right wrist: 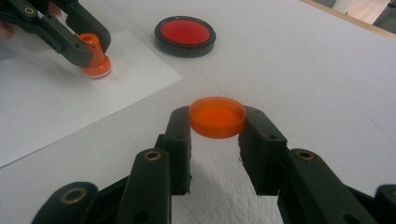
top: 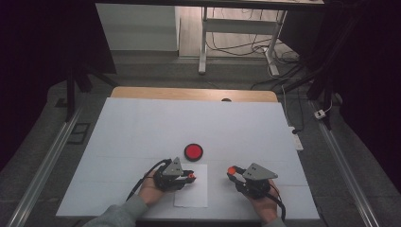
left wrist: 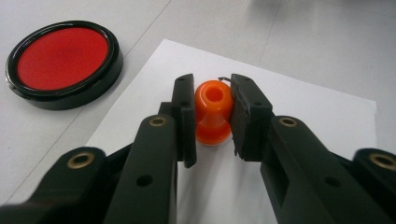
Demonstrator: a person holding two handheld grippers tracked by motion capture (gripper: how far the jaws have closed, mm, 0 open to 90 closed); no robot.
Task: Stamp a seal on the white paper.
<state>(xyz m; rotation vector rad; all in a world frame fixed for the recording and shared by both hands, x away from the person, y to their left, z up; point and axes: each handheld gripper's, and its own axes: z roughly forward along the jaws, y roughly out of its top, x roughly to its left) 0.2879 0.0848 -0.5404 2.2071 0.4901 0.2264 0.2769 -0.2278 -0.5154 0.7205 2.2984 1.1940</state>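
An orange knob-shaped stamp [left wrist: 213, 112] stands base-down on a white sheet of paper [left wrist: 299, 121], and my left gripper [left wrist: 212, 119] is shut on its neck. In the high view the left gripper [top: 190, 176] sits at the sheet's [top: 191, 194] upper left. My right gripper [right wrist: 217, 133] is shut on a flat round orange cap [right wrist: 217, 116], held just above the table; it appears to the right of the sheet in the high view [top: 231, 170]. A red ink pad [top: 193, 151] in a black round case lies open just beyond the sheet. The right gripper view also shows the stamp [right wrist: 95, 60] and the pad [right wrist: 185, 35].
The table is covered in white [top: 142, 127], with a wooden strip [top: 189, 93] along its far edge. Metal rails [top: 42, 170] run along the floor on both sides. Desk legs and cables [top: 269, 56] lie beyond the table.
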